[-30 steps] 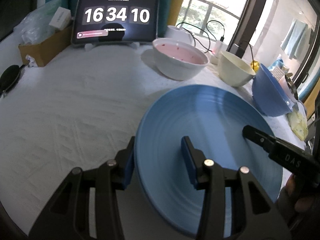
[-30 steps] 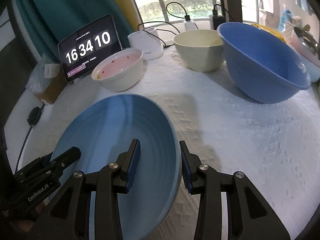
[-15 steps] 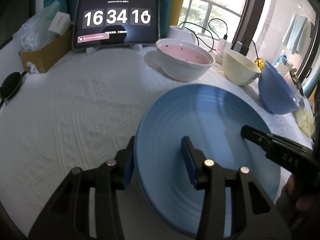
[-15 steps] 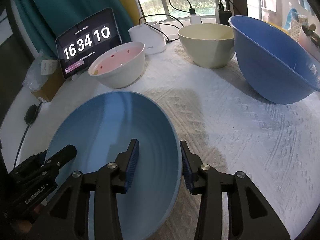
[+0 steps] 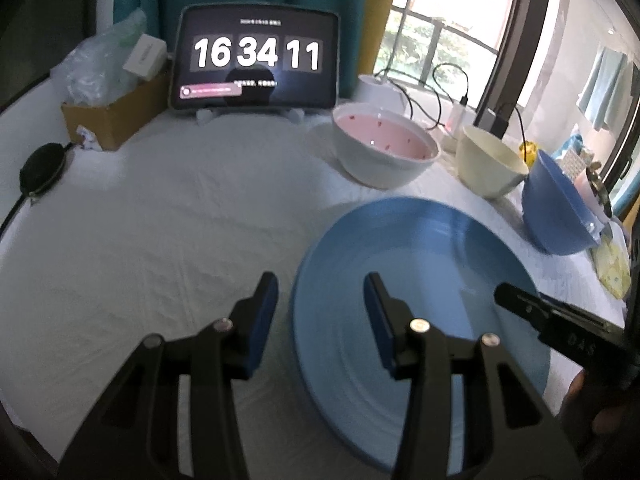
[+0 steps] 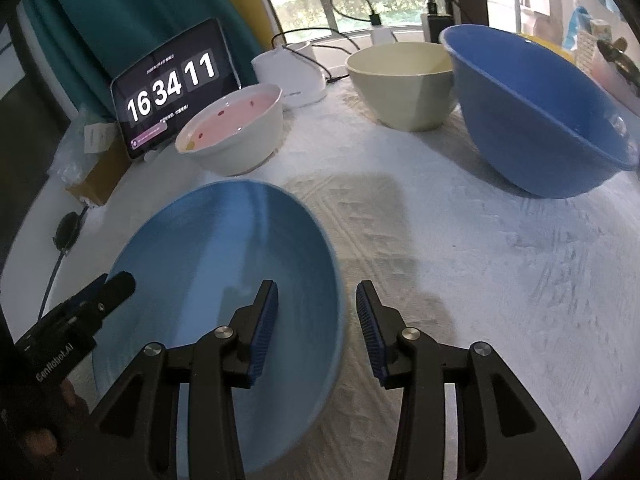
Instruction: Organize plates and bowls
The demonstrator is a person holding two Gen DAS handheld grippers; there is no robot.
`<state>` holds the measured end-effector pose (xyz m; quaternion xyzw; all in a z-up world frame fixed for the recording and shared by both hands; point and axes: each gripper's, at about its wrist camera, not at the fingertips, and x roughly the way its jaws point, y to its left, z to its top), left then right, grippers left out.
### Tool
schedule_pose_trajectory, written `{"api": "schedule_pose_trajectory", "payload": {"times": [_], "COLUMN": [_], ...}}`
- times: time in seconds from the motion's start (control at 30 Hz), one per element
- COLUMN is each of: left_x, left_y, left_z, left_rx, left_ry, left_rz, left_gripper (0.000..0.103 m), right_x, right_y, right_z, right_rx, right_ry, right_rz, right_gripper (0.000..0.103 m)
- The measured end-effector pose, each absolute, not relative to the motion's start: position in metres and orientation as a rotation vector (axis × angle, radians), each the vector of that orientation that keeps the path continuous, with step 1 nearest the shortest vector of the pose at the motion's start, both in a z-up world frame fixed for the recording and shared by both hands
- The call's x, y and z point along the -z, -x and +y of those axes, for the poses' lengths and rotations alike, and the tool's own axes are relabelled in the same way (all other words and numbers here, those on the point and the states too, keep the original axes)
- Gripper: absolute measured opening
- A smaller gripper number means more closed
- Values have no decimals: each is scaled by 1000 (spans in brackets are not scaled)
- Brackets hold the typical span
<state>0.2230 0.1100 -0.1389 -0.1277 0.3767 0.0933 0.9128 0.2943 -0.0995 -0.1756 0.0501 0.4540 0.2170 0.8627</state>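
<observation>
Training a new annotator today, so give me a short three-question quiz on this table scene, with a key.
1. Multiple choice: which bowl stands nearest the tablet?
A. pink-lined bowl
B. cream bowl
C. dark blue bowl
2. True or false: a bowl sits stacked on the blue plate.
3. Short answer: what does the left gripper straddle with its open fingers?

Key
1. A
2. False: nothing lies on the blue plate.
3. The blue plate's rim, with one finger over the plate and one outside it.
</observation>
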Motion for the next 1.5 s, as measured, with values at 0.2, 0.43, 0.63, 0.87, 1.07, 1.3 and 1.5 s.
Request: {"api": "schedule_pose_trajectory", "payload": {"times": [0.2,0.43,0.63,0.87,1.07,1.3,1.5], "left_x": [128,119,112,106,102,96,92], "left_y": [-218,-215,-215,-215,-217,-220,-224], "left_z": [100,78,57,35,16,-9,-29], "left_rx": [-185,-149,-118,-91,-63,-22,11], "left_ry": [251,223,197,164,142,114,89], "left_rz": [740,723,713,713,714,712,708], "left_gripper": [46,46,46,46,46,47,47], "right_x": [168,162,159,158,156,154,151], "right_y": [-288,-280,-270,-267,-265,-263,-264], "right_z": [-116,-138,-148,-172,-196,-222,-246], "right_rx": [-436,-419,-437,-409,-379,-344,-318], "right_ry": [-123,-150,-162,-196,-224,-249,-268], "right_rz": [926,906,890,870,852,834,819], "right_gripper": [43,43,44,44,44,44,44]}}
